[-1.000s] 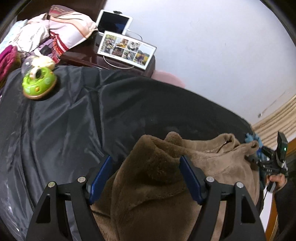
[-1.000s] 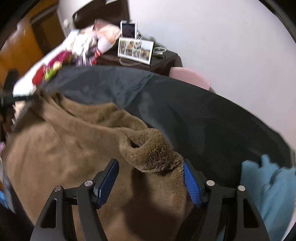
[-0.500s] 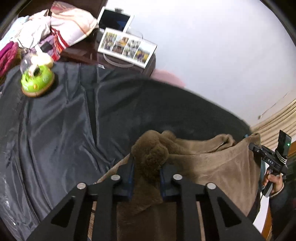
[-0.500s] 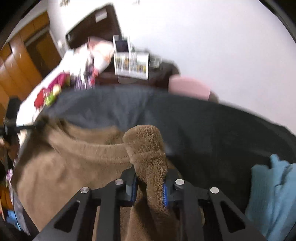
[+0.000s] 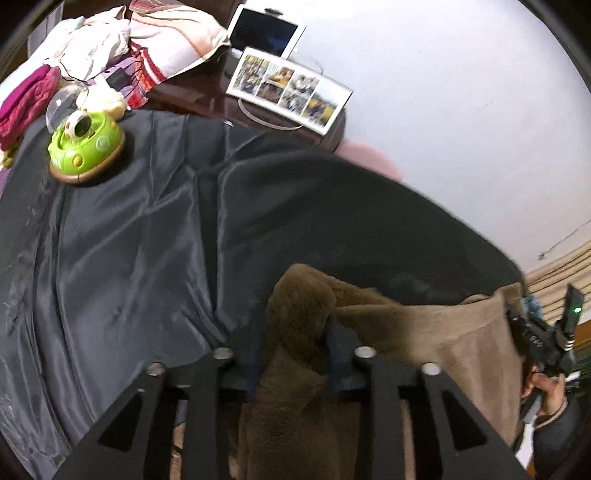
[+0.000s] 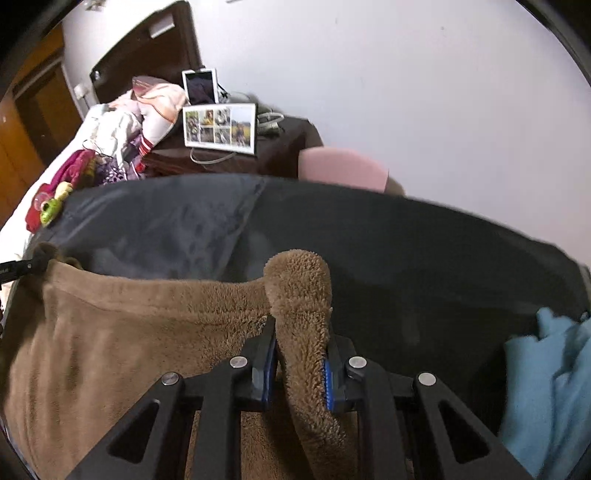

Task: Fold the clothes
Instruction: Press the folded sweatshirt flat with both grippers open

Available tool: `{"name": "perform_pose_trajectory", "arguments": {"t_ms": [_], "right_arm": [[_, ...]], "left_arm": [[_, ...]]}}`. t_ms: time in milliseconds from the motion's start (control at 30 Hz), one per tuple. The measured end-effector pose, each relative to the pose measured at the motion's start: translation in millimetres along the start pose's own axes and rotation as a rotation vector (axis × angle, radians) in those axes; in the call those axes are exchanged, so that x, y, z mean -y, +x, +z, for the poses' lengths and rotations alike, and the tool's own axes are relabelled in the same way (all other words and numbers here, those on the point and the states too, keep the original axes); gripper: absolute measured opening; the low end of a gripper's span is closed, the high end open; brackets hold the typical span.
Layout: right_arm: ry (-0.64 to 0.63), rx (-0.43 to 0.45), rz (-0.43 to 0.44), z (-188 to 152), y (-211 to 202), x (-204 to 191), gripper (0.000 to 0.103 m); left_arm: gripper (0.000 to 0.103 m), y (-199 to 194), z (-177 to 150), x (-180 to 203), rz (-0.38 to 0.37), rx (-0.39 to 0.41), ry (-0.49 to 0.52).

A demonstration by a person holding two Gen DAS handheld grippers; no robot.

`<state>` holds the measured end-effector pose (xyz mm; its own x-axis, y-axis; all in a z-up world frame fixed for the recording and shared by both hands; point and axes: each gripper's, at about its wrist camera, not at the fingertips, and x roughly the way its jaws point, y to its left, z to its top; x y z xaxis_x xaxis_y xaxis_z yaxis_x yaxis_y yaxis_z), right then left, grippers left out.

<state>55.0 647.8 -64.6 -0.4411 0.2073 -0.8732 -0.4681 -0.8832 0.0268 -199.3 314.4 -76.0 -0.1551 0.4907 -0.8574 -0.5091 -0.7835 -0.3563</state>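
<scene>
A brown fleece garment (image 5: 424, 350) hangs stretched between both grippers above a dark grey sheet (image 5: 147, 240). My left gripper (image 5: 295, 350) is shut on one bunched corner of it. My right gripper (image 6: 300, 358) is shut on the other fuzzy corner (image 6: 299, 288), and the cloth (image 6: 129, 332) spreads taut to the left from there. In the left wrist view the right gripper (image 5: 543, 339) shows at the far right, held by a hand (image 5: 550, 391). The left gripper's tip (image 6: 18, 267) shows at the left edge of the right wrist view.
A green toy (image 5: 85, 147) sits on the sheet at the far left. A blue garment (image 6: 550, 380) lies at the sheet's right end. Behind stand a dark nightstand with a photo frame (image 5: 288, 90) and tablet (image 5: 266, 29), a clothes pile (image 5: 110, 55), and a pink stool (image 6: 343, 168).
Both grippers went from open around the brown garment's corners to shut on them. They then lifted and pulled apart, so the cloth now hangs taut between them.
</scene>
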Motion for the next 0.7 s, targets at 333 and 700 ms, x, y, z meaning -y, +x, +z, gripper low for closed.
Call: {"name": "perform_pose_trajectory", "arguments": {"t_ms": [333, 700], "right_arm": [[0.032, 0.047, -0.001, 0, -41, -1, 0.072], [-0.009, -0.005, 0.146, -70, -85, -47, 0.072]], "left_arm": [[0.076, -42, 0, -3, 0.094, 0.052, 0.031], [0.078, -99, -78, 52, -0.06, 0.076, 0.236]]}}
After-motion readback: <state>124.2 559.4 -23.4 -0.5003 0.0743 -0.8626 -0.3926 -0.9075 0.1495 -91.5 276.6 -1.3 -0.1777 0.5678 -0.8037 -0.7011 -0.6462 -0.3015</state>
